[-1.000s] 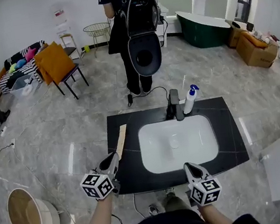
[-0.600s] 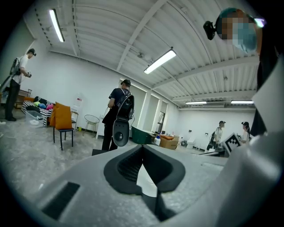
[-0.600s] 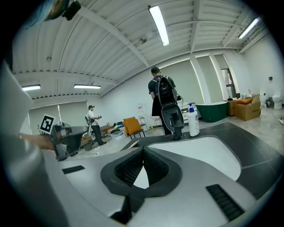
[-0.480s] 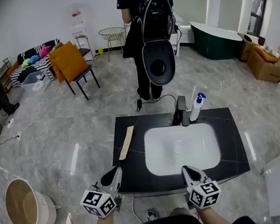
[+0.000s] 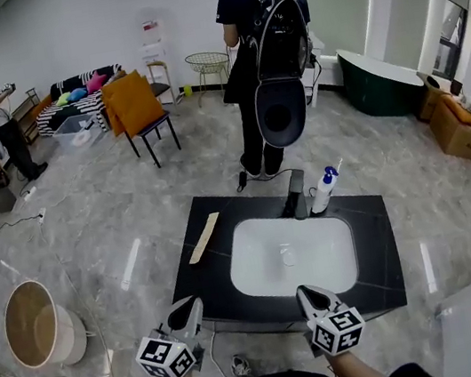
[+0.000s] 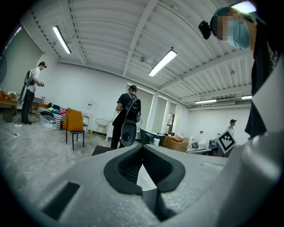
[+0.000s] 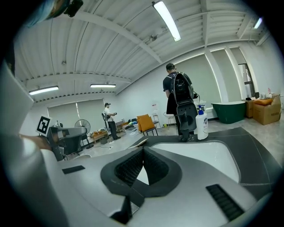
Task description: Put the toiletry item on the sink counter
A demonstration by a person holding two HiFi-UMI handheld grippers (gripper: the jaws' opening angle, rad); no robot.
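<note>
I see the black table [image 5: 376, 244] with its white basin [image 5: 293, 256]. My left gripper [image 5: 188, 307] and right gripper [image 5: 307, 294] hover at its near edge, jaws closed together, empty. The pump bottle [image 5: 324, 192] stands upright on the table beside the faucet [image 5: 295, 192].

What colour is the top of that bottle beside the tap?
Blue, on a white bottle; the right gripper view shows it best.
</note>
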